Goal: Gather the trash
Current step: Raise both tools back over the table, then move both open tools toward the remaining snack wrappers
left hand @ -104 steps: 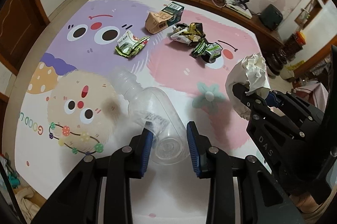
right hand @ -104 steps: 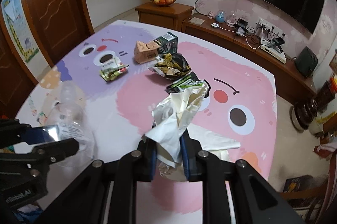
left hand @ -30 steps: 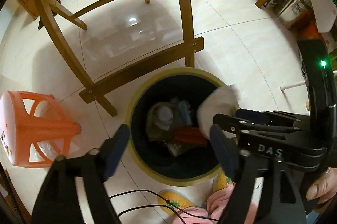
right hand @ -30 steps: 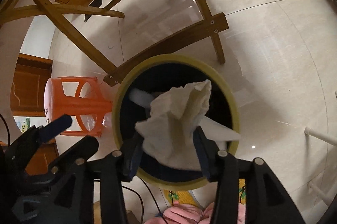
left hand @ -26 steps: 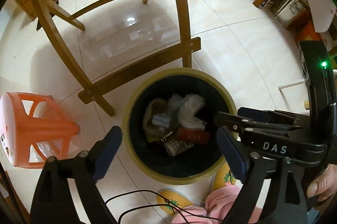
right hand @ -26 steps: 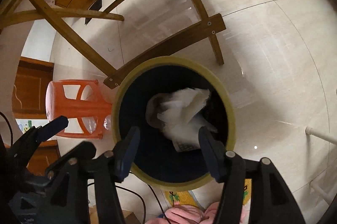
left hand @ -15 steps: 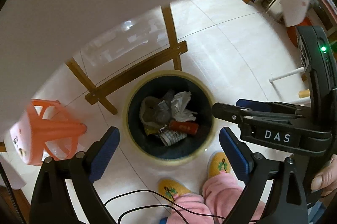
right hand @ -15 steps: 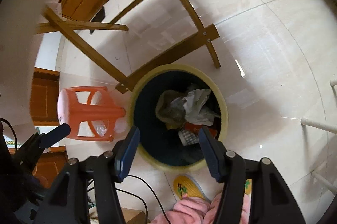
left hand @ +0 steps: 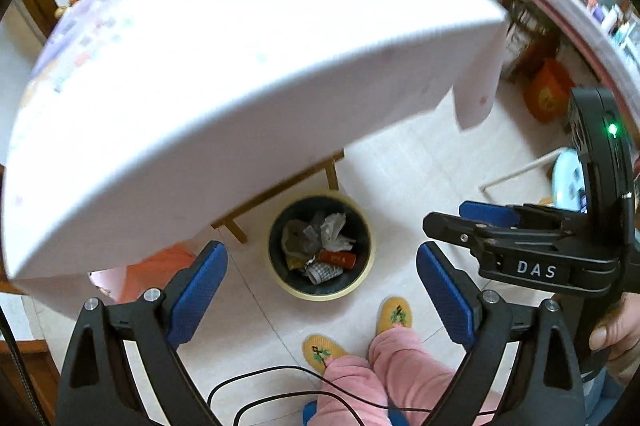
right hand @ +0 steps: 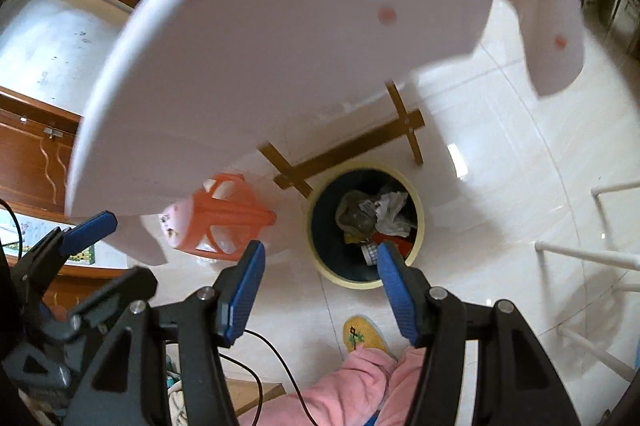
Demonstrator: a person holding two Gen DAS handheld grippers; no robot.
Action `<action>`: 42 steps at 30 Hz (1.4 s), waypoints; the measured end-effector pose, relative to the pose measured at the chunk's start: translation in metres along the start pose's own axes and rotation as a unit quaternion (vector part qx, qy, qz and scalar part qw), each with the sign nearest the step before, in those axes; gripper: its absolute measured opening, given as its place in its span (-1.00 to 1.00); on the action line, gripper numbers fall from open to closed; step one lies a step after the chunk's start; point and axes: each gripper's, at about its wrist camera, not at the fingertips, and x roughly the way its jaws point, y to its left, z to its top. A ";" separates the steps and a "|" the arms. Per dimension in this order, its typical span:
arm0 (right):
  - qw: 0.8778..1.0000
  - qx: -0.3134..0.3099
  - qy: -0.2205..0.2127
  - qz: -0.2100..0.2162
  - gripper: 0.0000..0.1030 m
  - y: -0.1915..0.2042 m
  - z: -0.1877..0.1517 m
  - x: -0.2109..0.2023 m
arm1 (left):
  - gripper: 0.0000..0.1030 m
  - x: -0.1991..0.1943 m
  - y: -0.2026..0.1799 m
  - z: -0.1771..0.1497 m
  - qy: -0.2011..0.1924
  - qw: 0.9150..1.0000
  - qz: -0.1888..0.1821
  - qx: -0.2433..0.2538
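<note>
In the left wrist view, the left gripper (left hand: pixel 320 278) is seen spread wide, nothing held between its blue pads (left hand: pixel 197 290). Below it, on the tiled floor, a round trash bin (left hand: pixel 362 280) with a pale yellow rim stands beside the table's wooden leg brace (left hand: pixel 280 192). Crumpled white paper (left hand: pixel 334 232), a red can (left hand: pixel 337 258) and other scraps lie inside the bin. The draped edge of the tablecloth (left hand: pixel 224 94) fills the upper half, blurred. The right gripper (left hand: pixel 476 222) is visible at the right, also parted, nothing seen between its fingers. The person's yellow slippers (left hand: pixel 394 314) stand just beside the bin.

In the right wrist view, the right gripper (right hand: pixel 320 286) is shown wide open and empty, above the bin (right hand: pixel 316 254), whose contents are seen as the same heap of paper (right hand: pixel 390 212) and wrappers. An orange plastic stool (right hand: pixel 224 214) stands near the bin, partly under the tablecloth (right hand: pixel 280 38). Part of the left gripper (right hand: pixel 90 226) shows at the left edge.

The step in hand is judged to be the interval after a drop: trash lies in the bin and both tools are free. The tabletop is too blurred for further trash to be made out. The next move is judged to call for raising both grippers over the table edge, clear of the hanging cloth, jaws kept open.
</note>
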 end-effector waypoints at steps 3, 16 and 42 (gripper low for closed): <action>1.000 -0.009 -0.016 0.010 0.14 0.018 0.006 -0.036 | 0.83 -0.039 0.007 0.011 -0.018 1.000 -0.002 -0.014; 0.989 -0.118 -0.089 0.020 0.14 0.093 0.049 -0.153 | 0.83 -0.156 0.039 0.046 -0.121 0.987 0.039 -0.101; 0.965 -0.214 -0.147 0.035 0.15 0.139 0.172 -0.203 | 0.84 -0.213 0.077 0.149 -0.180 0.966 0.116 -0.148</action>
